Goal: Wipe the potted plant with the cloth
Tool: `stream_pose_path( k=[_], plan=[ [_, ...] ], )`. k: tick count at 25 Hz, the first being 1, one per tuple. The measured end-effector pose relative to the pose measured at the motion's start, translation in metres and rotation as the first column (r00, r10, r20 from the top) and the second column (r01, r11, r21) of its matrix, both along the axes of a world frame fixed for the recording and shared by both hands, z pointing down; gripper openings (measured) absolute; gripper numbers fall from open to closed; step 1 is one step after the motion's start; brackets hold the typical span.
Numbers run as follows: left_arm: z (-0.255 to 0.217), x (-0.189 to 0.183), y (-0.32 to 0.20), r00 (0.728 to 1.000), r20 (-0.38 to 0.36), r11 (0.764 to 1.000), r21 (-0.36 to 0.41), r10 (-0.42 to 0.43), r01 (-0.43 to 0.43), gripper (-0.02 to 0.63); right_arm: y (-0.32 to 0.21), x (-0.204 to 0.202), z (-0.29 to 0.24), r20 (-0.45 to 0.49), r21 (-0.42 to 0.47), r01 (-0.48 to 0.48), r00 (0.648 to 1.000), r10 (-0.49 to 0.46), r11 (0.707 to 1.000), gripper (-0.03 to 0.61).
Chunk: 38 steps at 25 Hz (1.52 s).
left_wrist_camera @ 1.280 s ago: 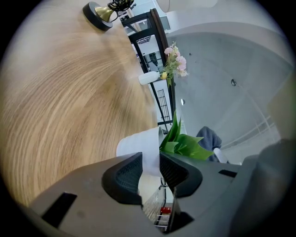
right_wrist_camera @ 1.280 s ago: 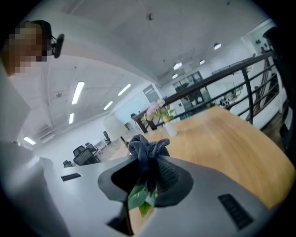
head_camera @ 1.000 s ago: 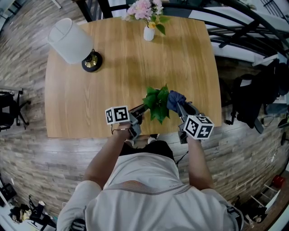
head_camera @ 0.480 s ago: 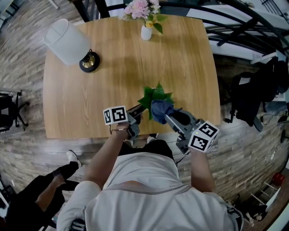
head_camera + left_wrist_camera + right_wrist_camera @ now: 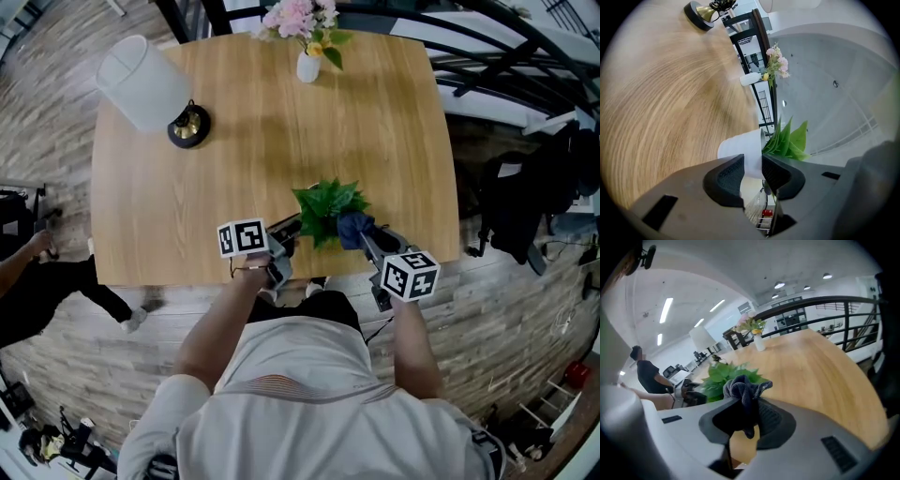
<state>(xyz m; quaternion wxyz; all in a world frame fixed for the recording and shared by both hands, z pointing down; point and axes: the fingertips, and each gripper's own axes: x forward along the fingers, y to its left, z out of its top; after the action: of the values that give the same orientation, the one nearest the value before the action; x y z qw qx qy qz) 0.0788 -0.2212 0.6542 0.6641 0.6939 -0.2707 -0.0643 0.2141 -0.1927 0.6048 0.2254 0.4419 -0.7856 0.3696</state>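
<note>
Potted plant (image 5: 328,200) stands close to the desk's (image 5: 253,131) near edge, right of the middle.

Left gripper (image 5: 292,227) comes in from the near edge. Its jaws are pinched on the white pot (image 5: 743,149), with leaves fanning out past the right jaw.

Right gripper (image 5: 361,236) is just beside the plant on its right. Its jaws are clamped on a bunched dark blue cloth (image 5: 743,392), and the cloth touches the right-hand leaves.

Bare wood runs from the plant to the far edge and out to the left edge. A lamp (image 5: 150,86) is at the far left corner and a vase of flowers (image 5: 308,58) at the middle of the far edge, both well apart from the plant. The desk's right edge is near the right gripper, with a dark railing (image 5: 506,66) beyond it.
</note>
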Motion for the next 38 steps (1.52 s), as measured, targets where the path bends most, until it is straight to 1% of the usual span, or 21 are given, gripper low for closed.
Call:
stream_pose_path(
  k=[3, 5, 7, 9, 11, 13, 14, 15, 17, 19, 22, 23, 26, 29, 31, 33, 34, 36, 37, 38],
  plan=[
    [0.000, 0.001, 0.001, 1.000, -0.001, 1.000, -0.001, 0.003, -0.003, 0.117, -0.009, 0.036, 0.001, -0.103, 0.029, -0.087, 0.991, 0.089, 0.996, 0.127],
    [0.000, 0.002, 0.001, 1.000, 0.000, 1.000, 0.000, 0.006, -0.006, 0.117, -0.013, 0.044, -0.019, -0.103, 0.091, -0.108, 0.988, 0.117, 0.990, 0.126],
    [0.000, 0.001, 0.000, 1.000, 0.001, 1.000, 0.001, 0.008, -0.008, 0.117, -0.018, 0.033, -0.055, -0.029, 0.187, -0.085, 0.995, 0.092, 0.979, 0.126],
    [-0.001, -0.001, 0.000, 1.000, 0.001, 1.000, 0.001, 0.008, -0.008, 0.117, -0.020, 0.008, -0.097, 0.093, 0.278, -0.037, 0.996, 0.011, 0.960, 0.126],
    [-0.001, -0.001, 0.000, 1.000, 0.002, 1.000, 0.001, 0.008, -0.008, 0.117, -0.019, -0.021, -0.126, 0.225, 0.320, 0.004, 0.971, -0.080, 0.947, 0.126],
    [0.000, -0.001, 0.000, 1.000, 0.002, 1.000, 0.002, 0.008, -0.008, 0.117, -0.019, -0.051, -0.133, 0.328, 0.302, 0.024, 0.936, -0.128, 0.953, 0.126],
    [0.000, 0.000, 0.000, 1.000, 0.001, 1.000, 0.002, 0.006, -0.006, 0.117, -0.020, -0.067, -0.128, 0.358, 0.278, 0.033, 0.924, -0.135, 0.960, 0.126],
    [0.000, 0.000, 0.000, 1.000, -0.001, 1.000, 0.001, 0.004, -0.004, 0.117, -0.019, -0.082, -0.118, 0.369, 0.249, 0.046, 0.919, -0.139, 0.967, 0.126],
    [0.001, 0.000, 0.000, 1.000, -0.006, 1.000, 0.000, -0.003, 0.003, 0.117, -0.016, -0.111, -0.090, 0.343, 0.189, 0.091, 0.927, -0.153, 0.978, 0.126],
    [0.001, 0.001, 0.000, 1.000, -0.013, 1.000, 0.000, -0.008, 0.008, 0.117, -0.010, -0.123, -0.063, 0.290, 0.135, 0.117, 0.945, -0.152, 0.984, 0.126],
    [0.001, 0.001, 0.000, 1.000, -0.021, 1.000, 0.000, -0.003, 0.003, 0.117, -0.001, -0.105, -0.039, 0.241, 0.066, 0.087, 0.965, -0.101, 0.994, 0.126],
    [0.001, 0.001, 0.000, 1.000, -0.019, 1.000, 0.001, 0.002, -0.002, 0.117, 0.003, -0.094, -0.033, 0.219, 0.050, 0.086, 0.971, -0.095, 0.995, 0.126],
    [0.001, 0.000, 0.000, 1.000, -0.018, 1.000, 0.000, 0.004, -0.004, 0.117, 0.019, -0.059, -0.015, 0.116, 0.014, 0.116, 0.986, -0.117, 0.993, 0.127],
    [0.002, 0.001, -0.001, 1.000, -0.024, 1.000, -0.005, 0.003, -0.003, 0.117, 0.028, -0.027, -0.003, 0.055, -0.016, 0.086, 0.995, -0.085, 0.996, 0.130],
    [0.002, 0.003, -0.001, 1.000, -0.016, 1.000, -0.003, 0.017, -0.017, 0.117, 0.029, -0.013, -0.001, 0.030, -0.017, 0.052, 0.998, -0.051, 0.999, 0.137],
    [0.001, 0.006, -0.001, 1.000, -0.002, 1.000, -0.001, 0.024, -0.024, 0.115, 0.028, -0.011, -0.008, 0.037, 0.005, 0.051, 0.998, -0.051, 0.999, 0.137],
    [0.001, 0.007, -0.002, 1.000, 0.003, 1.000, -0.001, 0.021, -0.021, 0.110, 0.028, -0.016, -0.016, 0.054, 0.029, 0.076, 0.996, -0.077, 0.997, 0.136],
    [0.000, 0.009, -0.005, 1.000, 0.015, 1.000, 0.002, 0.017, -0.017, 0.106, 0.031, -0.036, -0.035, 0.111, 0.098, 0.165, 0.978, -0.176, 0.981, 0.129],
    [0.000, 0.011, -0.005, 1.000, 0.023, 1.000, 0.007, 0.020, -0.020, 0.106, 0.032, -0.048, -0.047, 0.157, 0.137, 0.208, 0.961, -0.228, 0.969, 0.127],
    [0.000, 0.012, -0.006, 0.999, 0.031, 1.000, 0.012, 0.023, -0.024, 0.106, 0.033, -0.059, -0.060, 0.218, 0.175, 0.229, 0.939, -0.264, 0.958, 0.127]
  ],
)
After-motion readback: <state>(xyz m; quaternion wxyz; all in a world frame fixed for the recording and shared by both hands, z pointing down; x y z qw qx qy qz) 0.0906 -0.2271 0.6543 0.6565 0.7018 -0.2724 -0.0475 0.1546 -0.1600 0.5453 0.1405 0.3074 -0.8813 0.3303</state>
